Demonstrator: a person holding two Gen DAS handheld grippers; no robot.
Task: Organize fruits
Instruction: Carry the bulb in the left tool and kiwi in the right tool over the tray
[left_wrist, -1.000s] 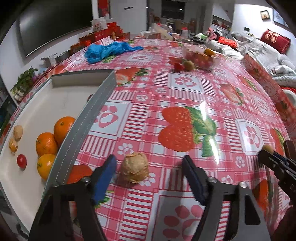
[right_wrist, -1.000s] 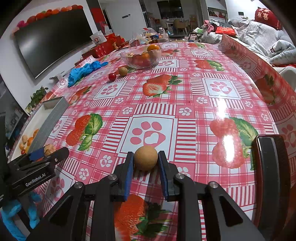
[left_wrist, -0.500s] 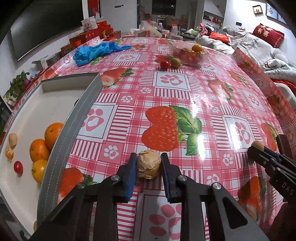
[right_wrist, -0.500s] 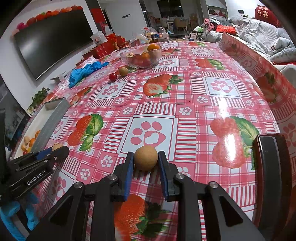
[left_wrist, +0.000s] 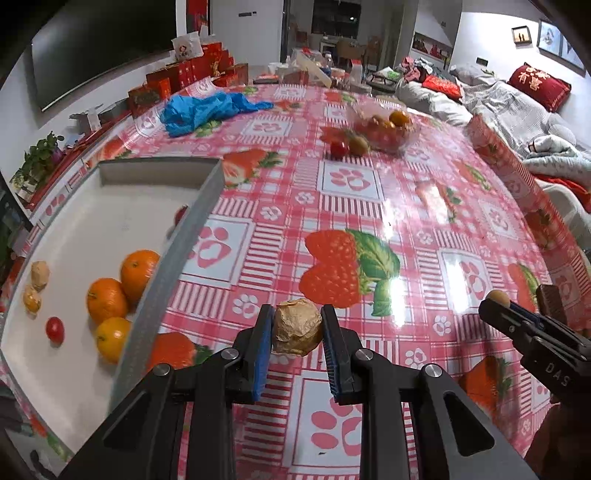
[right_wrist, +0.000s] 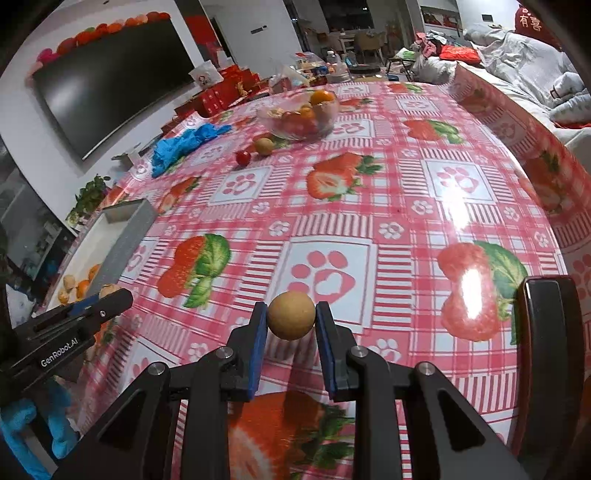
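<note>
Left fruit: crinkled, papery tan husked fruit (left_wrist: 297, 327), clamped in my left tongs (left_wrist: 297, 332) just above the worktop (left_wrist: 369, 206); the husk may crush or slip.
Right fruit: smooth round tan fruit (right_wrist: 291, 319), pinched in my right tongs (right_wrist: 291, 325); it may roll out.
Destination: white grey-rimmed tray (left_wrist: 162, 273), left of both fruits, holding oranges (left_wrist: 107, 300); a low carry risks clipping its wall.

Home living room (sofa (left_wrist: 517, 107); television (right_wrist: 110, 92))
</note>
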